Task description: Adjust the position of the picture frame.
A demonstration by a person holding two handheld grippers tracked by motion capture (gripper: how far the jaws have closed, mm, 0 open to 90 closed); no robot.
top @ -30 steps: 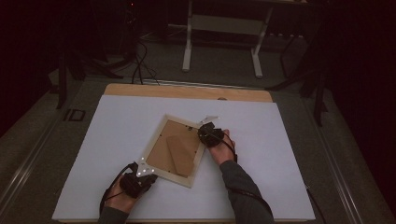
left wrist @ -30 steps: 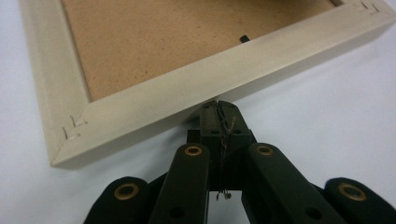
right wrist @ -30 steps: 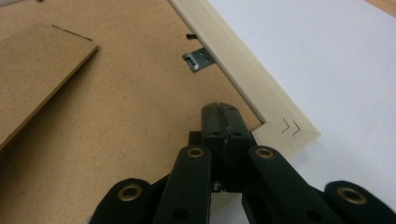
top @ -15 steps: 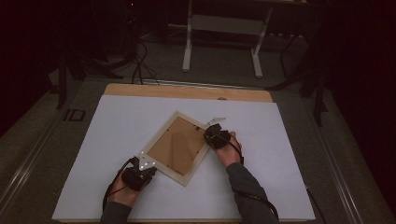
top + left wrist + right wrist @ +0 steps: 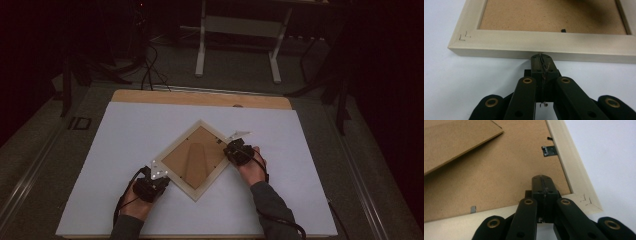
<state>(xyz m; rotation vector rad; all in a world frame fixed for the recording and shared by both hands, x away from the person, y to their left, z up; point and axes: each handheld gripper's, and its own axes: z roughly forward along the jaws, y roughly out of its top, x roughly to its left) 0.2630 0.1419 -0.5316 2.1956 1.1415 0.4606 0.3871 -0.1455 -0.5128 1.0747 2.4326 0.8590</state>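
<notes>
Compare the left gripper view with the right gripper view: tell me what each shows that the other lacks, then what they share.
Left gripper view: the shut left hand-held gripper meets the outer edge of the picture frame from the white table cover.

Right gripper view: the shut right hand-held gripper lies over the brown backing board, with a metal hanger, a small clip and the stand flap.

Both: the pale wooden frame lying face down, brown backing, white cover.

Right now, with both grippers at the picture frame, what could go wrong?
1. The left gripper, shut, only touches the picture frame at its outer edge; a push could make the frame slide on the white table cover.
2. The right gripper, shut, rests over the backing board near a small metal clip; it might snag or bend it.
</notes>
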